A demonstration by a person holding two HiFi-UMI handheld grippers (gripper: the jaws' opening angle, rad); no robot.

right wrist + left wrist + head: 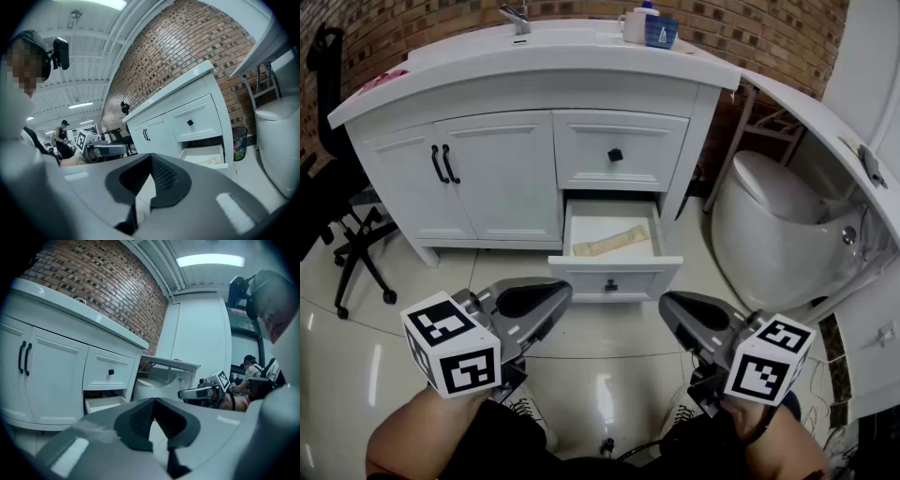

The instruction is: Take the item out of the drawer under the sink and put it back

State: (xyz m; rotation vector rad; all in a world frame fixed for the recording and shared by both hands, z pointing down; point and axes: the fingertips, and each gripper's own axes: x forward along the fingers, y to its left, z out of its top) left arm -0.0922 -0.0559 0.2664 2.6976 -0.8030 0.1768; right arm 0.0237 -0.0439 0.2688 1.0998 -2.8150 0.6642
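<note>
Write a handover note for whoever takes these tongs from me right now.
Left tongs: shut, empty, held short of the drawer.
Right tongs: shut, empty, alongside.
Lower drawer stands open; the beige item lies inside it.
Done: drawer open. Whether the item has already been out is unclear.
To do: if not, lift it out, then put it back.

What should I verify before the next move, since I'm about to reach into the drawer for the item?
1. Lower drawer pulled open: ok.
2. Tan item lying flat inside, in plain view: ok.
3. Upper drawer closed, not overhanging the reach: ok.
4. Left gripper empty: ok; jaws shut, need opening to grasp: not ok.
5. Right gripper empty: ok; jaws shut: not ok.
6. What the item is made of, stiff or limp: cannot tell.
</note>
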